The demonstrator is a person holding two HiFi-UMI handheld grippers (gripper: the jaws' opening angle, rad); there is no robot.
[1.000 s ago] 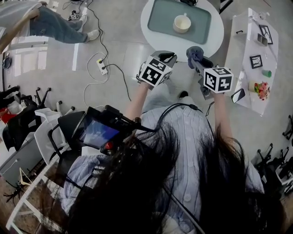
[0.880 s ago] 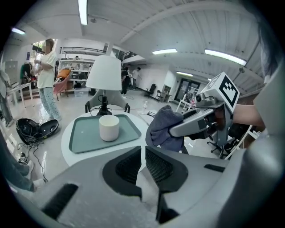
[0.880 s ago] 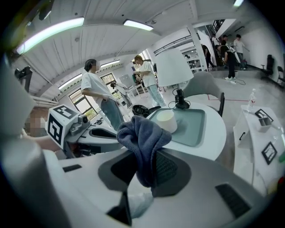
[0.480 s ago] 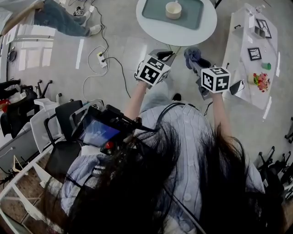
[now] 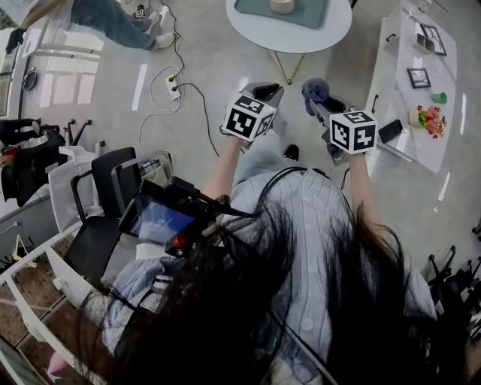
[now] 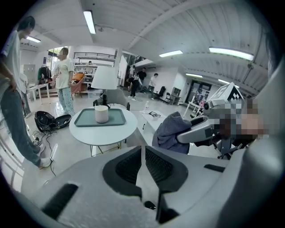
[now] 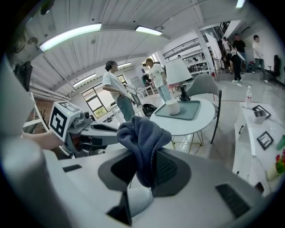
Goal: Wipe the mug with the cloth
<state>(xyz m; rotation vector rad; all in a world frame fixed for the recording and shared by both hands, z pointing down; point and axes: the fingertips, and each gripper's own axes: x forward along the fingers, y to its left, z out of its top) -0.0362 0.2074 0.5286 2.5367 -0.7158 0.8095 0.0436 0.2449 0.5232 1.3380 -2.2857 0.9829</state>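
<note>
Sliding toward the top edge of the head view, the mug (image 5: pixel 282 4) is now showing only as a sliver there, cut by the frame, where a second ago it was sitting in full view; it is standing upright on the green tray (image 5: pixel 304 13) on the round white table (image 5: pixel 331 30), well apart from both grippers, while these are keeping much the same place in the picture as before. From the gripper views the mug (image 6: pixel 101 114) is standing near the tray's middle, with a white-shaded lamp (image 6: pixel 104 78) rising behind it. The cloth (image 7: pixel 142 138), blue-grey and bunched, is hanging in the right gripper (image 7: pixel 142 171), whose jaws are clenching its lower folds while its upper part is bulging up over them, just left of the table in that view. The left gripper (image 6: pixel 143 162) is carrying nothing, its jaws drawn together with only a thin slit showing between the pads. Both grippers are being held out side by side in front of the person, pointing toward the table, and bare floor is lying between them and it. A long white side table (image 5: pixel 421 113) with small picture frames and a phone is running along the right, just beside the right gripper. A power strip (image 5: pixel 174 86) with trailing cables is lying on the floor to the left, and chairs (image 5: pixel 98 203) are crowding the lower left. Several people are standing in the room beyond the table.
</note>
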